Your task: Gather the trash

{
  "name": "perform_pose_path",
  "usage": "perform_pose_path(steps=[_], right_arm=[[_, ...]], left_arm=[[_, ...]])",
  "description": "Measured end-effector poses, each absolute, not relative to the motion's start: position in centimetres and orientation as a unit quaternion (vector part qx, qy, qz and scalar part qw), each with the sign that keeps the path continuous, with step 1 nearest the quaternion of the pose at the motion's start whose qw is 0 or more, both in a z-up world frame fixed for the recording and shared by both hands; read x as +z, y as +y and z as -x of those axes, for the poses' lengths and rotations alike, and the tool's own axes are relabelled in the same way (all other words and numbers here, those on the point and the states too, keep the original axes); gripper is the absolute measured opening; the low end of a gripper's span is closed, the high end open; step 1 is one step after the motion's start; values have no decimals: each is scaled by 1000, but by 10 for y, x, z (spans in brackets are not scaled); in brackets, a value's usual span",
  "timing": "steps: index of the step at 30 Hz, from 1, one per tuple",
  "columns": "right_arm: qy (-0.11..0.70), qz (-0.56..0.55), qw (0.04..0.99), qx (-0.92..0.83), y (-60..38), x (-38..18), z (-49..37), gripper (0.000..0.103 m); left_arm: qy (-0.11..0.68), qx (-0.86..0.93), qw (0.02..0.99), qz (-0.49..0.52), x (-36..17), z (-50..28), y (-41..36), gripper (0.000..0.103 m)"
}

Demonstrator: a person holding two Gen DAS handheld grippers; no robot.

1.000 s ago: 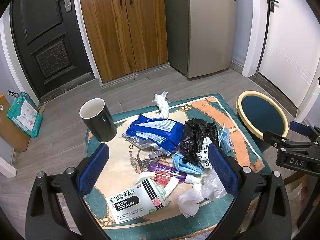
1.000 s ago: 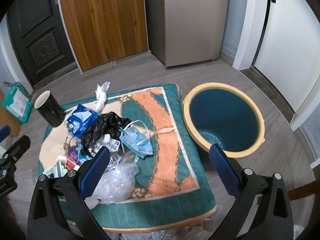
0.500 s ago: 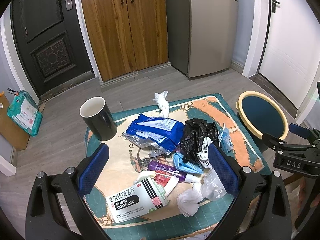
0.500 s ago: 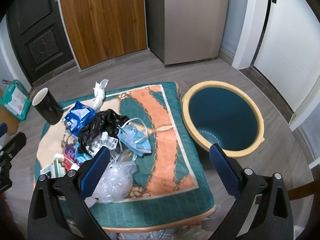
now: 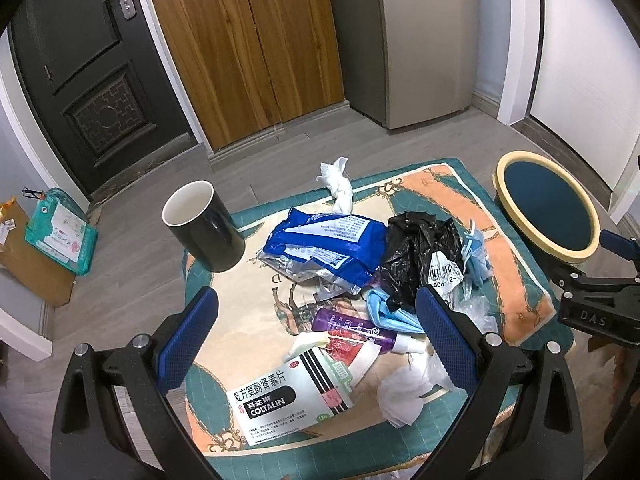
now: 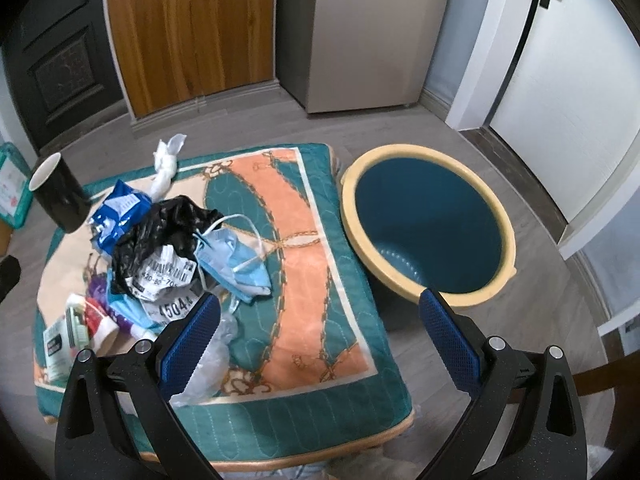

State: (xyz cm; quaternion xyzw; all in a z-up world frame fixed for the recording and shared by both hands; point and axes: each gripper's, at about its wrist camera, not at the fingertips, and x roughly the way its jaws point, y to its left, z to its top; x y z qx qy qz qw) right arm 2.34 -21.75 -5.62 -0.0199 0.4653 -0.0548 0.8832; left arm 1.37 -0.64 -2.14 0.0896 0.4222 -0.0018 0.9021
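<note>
A heap of trash lies on a teal and orange quilted cloth (image 5: 516, 276) (image 6: 304, 264): a blue foil pouch (image 5: 324, 244), a crumpled black bag (image 5: 416, 248) (image 6: 164, 224), a blue face mask (image 6: 236, 260), a purple tube (image 5: 352, 328), a COLTALIN box (image 5: 288, 400), white tissues (image 5: 400, 396). To the right stands a teal bin with a yellow rim (image 6: 428, 224) (image 5: 548, 212). My left gripper (image 5: 316, 340) hovers open over the box and tube. My right gripper (image 6: 320, 340) is open above the cloth's right edge, holding nothing.
A black mug (image 5: 204, 232) stands at the cloth's far left corner. A twisted white tissue (image 5: 338, 184) lies at the far edge. A teal packet (image 5: 60, 236) rests on a cardboard box on the floor. Wooden cupboard doors and a fridge stand behind.
The right gripper has shifted right and a little lower, so the trash heap slid left in its view. The left gripper has hardly moved. Both stayed open.
</note>
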Motion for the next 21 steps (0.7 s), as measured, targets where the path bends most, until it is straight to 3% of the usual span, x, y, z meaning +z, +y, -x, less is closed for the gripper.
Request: perform_pose_path(steps=[21], right_arm=[[463,2,885,-44,-219,-53,-26,99]], left_arm=[[431,-12,901,-58,-22,-26,-10,97]])
